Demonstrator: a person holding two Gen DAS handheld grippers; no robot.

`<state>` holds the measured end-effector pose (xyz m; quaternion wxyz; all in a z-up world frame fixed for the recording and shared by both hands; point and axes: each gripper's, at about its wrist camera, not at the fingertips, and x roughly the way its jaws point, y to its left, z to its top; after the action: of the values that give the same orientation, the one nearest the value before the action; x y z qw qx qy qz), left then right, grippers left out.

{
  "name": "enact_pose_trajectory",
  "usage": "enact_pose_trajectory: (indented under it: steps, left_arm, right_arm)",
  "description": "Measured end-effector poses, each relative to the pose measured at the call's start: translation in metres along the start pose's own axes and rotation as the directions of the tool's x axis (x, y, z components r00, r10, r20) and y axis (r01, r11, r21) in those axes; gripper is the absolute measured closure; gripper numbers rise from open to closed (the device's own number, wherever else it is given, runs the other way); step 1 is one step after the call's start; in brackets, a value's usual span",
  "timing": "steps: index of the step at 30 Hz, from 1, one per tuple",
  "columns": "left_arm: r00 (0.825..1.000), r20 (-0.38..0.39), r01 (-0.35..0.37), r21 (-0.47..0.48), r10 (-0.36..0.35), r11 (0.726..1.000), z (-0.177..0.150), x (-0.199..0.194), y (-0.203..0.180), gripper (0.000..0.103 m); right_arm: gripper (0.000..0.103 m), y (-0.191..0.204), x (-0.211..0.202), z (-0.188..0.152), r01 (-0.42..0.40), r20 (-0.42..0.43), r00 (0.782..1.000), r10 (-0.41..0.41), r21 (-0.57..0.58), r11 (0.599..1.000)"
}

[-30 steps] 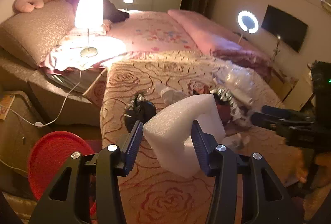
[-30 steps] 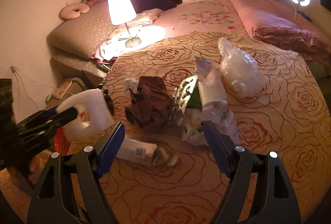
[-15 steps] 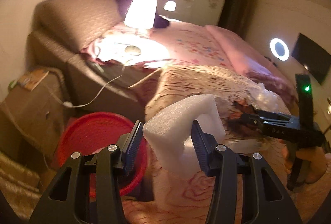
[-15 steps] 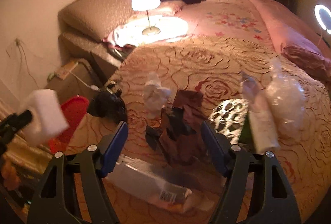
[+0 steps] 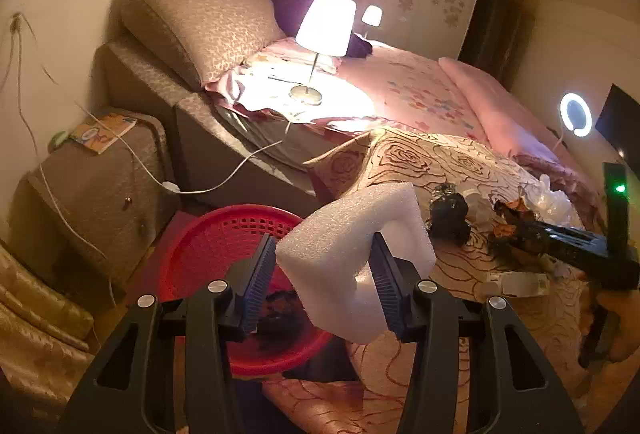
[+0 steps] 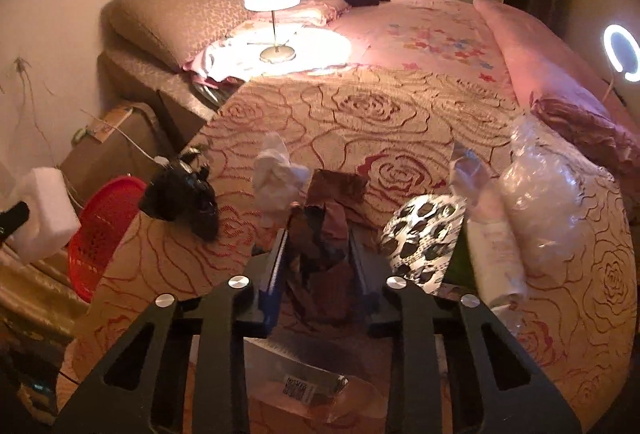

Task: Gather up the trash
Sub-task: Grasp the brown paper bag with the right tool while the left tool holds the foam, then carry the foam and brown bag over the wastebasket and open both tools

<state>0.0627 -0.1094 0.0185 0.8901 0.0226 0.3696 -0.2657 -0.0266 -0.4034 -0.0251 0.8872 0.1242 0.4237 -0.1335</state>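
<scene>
Trash still mostly on the rose-patterned bedspread [image 6: 400,121]; only some dark scraps visible in the red basket [image 5: 208,246] on the floor beside the bed, so collection judged early.

White foam block [image 5: 356,250] clamped between the blue pads of the left gripper [image 5: 324,286], jaws about half apart, hanging over the basket's rim at its 3 o'clock edge. Not yet dropped.

Right gripper [image 6: 316,262] just closing, jaws now narrow around the brown crumpled wrapper [image 6: 328,218] at the middle of the pile; pads against its sides, a grip apparently made.

Left to gather, by the right wrist view: black crumpled bag [image 6: 180,197] at 9 o'clock of the wrapper, white tissue wad [image 6: 276,173] at 11 o'clock, leopard-print packet [image 6: 424,234] at 3 o'clock, white tube [image 6: 492,246] and clear plastic bag [image 6: 552,201] further right, and a flat clear package with a barcode [image 6: 304,386] under the gripper at 6 o'clock.

Basket interior and its dark contents shown only in the left wrist view; from the right wrist view, just its outer wall at far left. Wrapper grip and most of the remaining pile readable only from the right wrist view; in the left one, the right gripper seen side-on, its jaws hidden.
</scene>
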Motion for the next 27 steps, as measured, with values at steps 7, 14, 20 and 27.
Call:
enact_pose_trajectory:
  steps: [7, 14, 20, 27]
  left_arm:
    - [1.000, 0.015, -0.024, -0.028, 0.025, 0.999, 0.000, -0.005, 0.015, 0.057]
    - [0.997, 0.009, -0.077, -0.079, 0.078, 0.994, -0.003, -0.003, 0.038, 0.057]
    - [0.986, -0.011, -0.164, -0.111, 0.164, 0.980, -0.008, 0.002, 0.058, 0.057]
    - [0.978, -0.065, -0.206, -0.143, 0.199, 0.968, -0.015, 0.019, 0.079, 0.057]
  right_arm:
    - [0.076, 0.005, -0.039, 0.012, -0.008, 0.102, 0.995, 0.006, 0.024, 1.000]
    - [0.076, 0.049, -0.061, 0.026, -0.101, 0.156, 0.982, 0.108, -0.055, 0.993]
    - [0.076, 0.108, -0.044, 0.034, -0.221, 0.103, 0.966, 0.236, -0.133, 0.966]
    - [0.076, 0.171, 0.013, 0.033, -0.345, -0.055, 0.939, 0.340, -0.152, 0.926]
